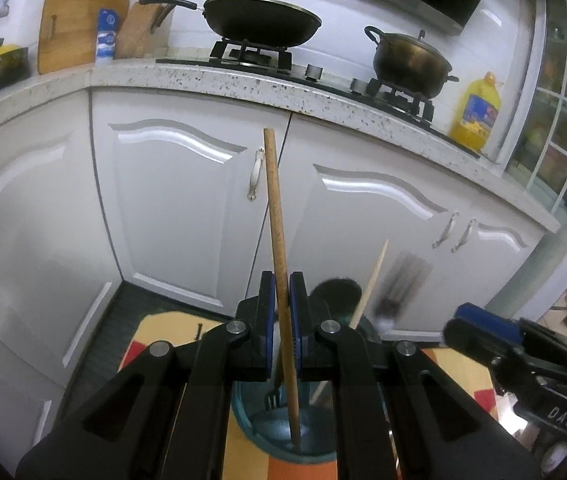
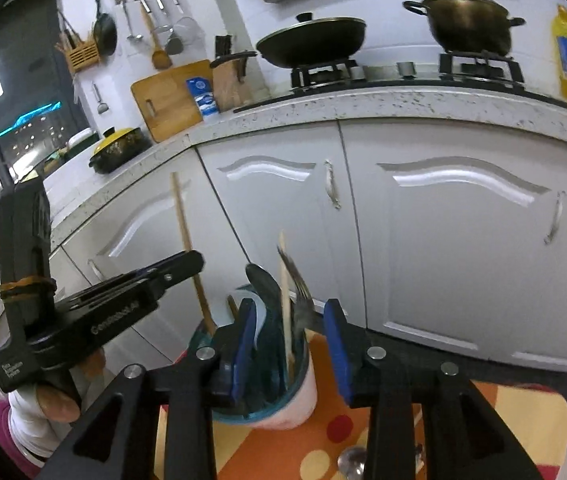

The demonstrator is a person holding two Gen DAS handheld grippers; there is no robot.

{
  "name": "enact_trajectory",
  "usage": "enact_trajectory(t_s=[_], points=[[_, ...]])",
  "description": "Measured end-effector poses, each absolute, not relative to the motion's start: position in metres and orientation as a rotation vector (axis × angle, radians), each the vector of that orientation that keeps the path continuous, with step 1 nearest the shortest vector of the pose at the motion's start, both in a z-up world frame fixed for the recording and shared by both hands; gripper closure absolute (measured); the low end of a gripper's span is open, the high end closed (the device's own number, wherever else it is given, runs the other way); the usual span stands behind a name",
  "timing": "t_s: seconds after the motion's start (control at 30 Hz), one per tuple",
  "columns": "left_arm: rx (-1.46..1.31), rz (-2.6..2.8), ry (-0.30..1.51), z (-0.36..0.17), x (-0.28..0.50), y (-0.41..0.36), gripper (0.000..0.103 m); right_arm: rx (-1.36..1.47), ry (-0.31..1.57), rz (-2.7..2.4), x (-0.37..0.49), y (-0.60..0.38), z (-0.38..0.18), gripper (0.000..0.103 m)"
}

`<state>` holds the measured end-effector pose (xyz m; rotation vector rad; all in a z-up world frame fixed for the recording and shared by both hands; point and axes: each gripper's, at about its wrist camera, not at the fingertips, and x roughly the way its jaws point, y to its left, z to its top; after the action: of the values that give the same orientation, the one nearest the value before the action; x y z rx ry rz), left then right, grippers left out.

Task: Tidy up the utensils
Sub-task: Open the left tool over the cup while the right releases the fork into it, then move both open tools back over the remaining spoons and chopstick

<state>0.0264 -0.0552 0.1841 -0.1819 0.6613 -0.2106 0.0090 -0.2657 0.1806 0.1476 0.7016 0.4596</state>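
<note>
My left gripper (image 1: 282, 304) is clamped on a wooden stick (image 1: 277, 220), its blue pads pressed against both sides of the shaft. The stick stands nearly upright, its top rising in front of the white cabinets (image 1: 171, 208) and its bottom end reaching down into the teal cup (image 1: 243, 412) directly below my fingers. Inside the cup a fork (image 1: 272, 399) shows its tines beside the stick, and a thinner pale chopstick (image 1: 369, 288) leans out to the right. A dark spoon (image 1: 337, 292) and a blurred fork head stand up behind the cup.

My right gripper (image 2: 289, 344) is parted fairly wide and holds nothing; its blue pads (image 2: 335, 344) sit to either side of the cup's (image 2: 303, 384) upper part, and I cannot tell whether they touch it. From this side a spoon (image 2: 263, 284), a pale chopstick (image 2: 284, 300) and a fork (image 2: 299, 296) rise out of the cup between my fingers, while the stick (image 2: 189, 252) leans at the cup's left, held by the left gripper (image 2: 187, 264).

The cup stands on a table with an orange, yellow and red patterned cloth (image 2: 323, 440). Another spoon (image 2: 349, 462) lies on that cloth near my right fingers. Beyond, a wok (image 1: 261, 20) and a pot (image 1: 411, 62) sit on the stove, with an oil bottle (image 1: 475, 114) at the counter's right end.
</note>
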Motion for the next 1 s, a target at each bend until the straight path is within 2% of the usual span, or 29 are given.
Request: enact_trajectory(t_s=[0.1,0.13,0.17,0.23,0.27,0.53,1.0], points=[[-0.195,-0.206,0.68,0.184,0.021,-0.052,0.095,0.182,0.703,0.449,-0.007,-0.278,0.179,0.07],[-0.2,-0.205,0.685,0.184,0.019,-0.051,0.088,0.196,0.707,0.444,-0.013,-0.282,0.177,0.07],[-0.206,-0.205,0.688,0.184,0.016,-0.05,0.077,0.202,0.711,0.44,-0.016,-0.285,0.176,0.07],[-0.225,-0.214,0.693,0.186,0.011,-0.048,0.064,0.207,0.725,0.423,-0.027,-0.291,0.17,0.07],[-0.233,-0.219,0.697,0.187,0.008,-0.047,0.061,0.209,0.731,0.415,-0.032,-0.294,0.167,0.069],[-0.224,-0.235,0.709,0.198,-0.024,-0.053,0.059,0.232,0.774,0.363,-0.063,-0.312,0.156,0.069],[-0.183,-0.335,0.708,0.204,-0.093,-0.089,0.04,0.153,0.764,0.346,-0.109,-0.309,0.165,0.065]])
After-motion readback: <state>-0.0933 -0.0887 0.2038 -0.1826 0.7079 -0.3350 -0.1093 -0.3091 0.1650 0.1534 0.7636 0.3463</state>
